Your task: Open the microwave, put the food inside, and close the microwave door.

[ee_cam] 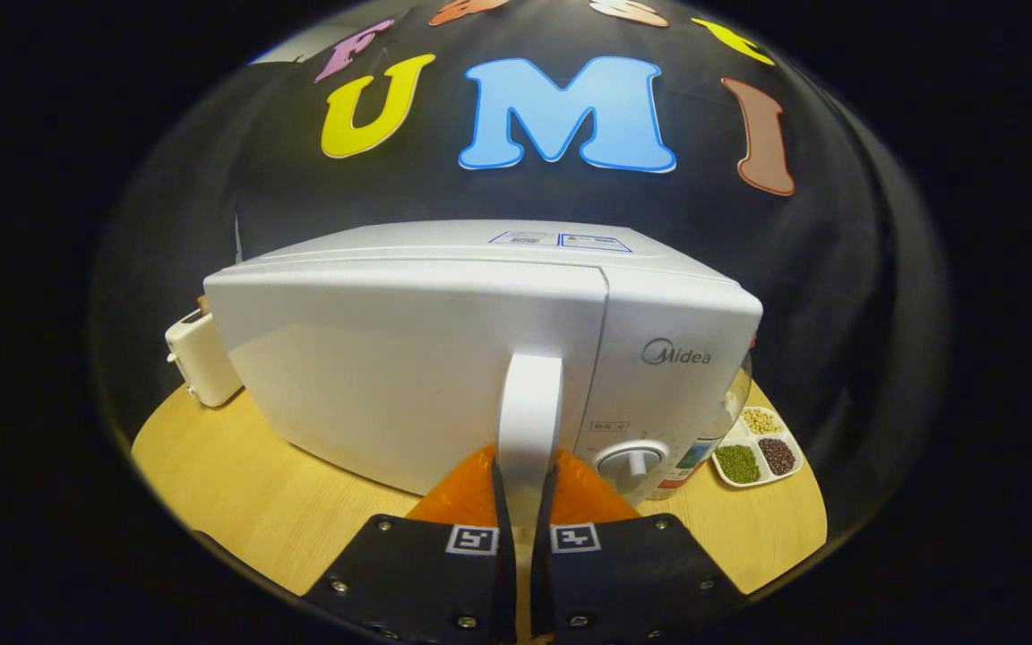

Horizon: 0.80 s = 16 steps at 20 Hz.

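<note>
My jaws [525,488] are clenched on the door handle [529,412] of the microwave [408,358]; door not yet open; I'd keep grip firm & pull in an arc w/ the hinge; food not spotted.

The gripper [525,488] has both fingers pressed on the lower end of the handle [529,412] of the microwave [480,358] — door shut. The microwave stands on a wooden table [238,484]. A toaster [201,356] sits at its left side; a tray [760,448] of beans lies at its right — near the dial [631,461].
</note>
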Available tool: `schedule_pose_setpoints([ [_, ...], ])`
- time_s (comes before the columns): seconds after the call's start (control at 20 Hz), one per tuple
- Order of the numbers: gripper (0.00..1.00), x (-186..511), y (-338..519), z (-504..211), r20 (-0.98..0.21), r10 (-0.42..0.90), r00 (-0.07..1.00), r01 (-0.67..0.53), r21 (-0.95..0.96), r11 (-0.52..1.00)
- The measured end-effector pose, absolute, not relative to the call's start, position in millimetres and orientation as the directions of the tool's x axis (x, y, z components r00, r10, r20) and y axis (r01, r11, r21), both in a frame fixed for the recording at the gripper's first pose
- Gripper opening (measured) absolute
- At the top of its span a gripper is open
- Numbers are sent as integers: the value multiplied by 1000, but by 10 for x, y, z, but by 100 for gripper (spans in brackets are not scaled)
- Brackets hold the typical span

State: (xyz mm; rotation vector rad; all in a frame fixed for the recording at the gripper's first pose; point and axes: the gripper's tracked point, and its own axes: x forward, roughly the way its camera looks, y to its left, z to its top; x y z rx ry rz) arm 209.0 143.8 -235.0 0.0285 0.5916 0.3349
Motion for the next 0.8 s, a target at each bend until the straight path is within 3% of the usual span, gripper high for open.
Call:
schedule_pose_setpoints([
  [0.8, 7, 908, 1667, -2171, -636, 347, 690, -334, 147, 931],
])
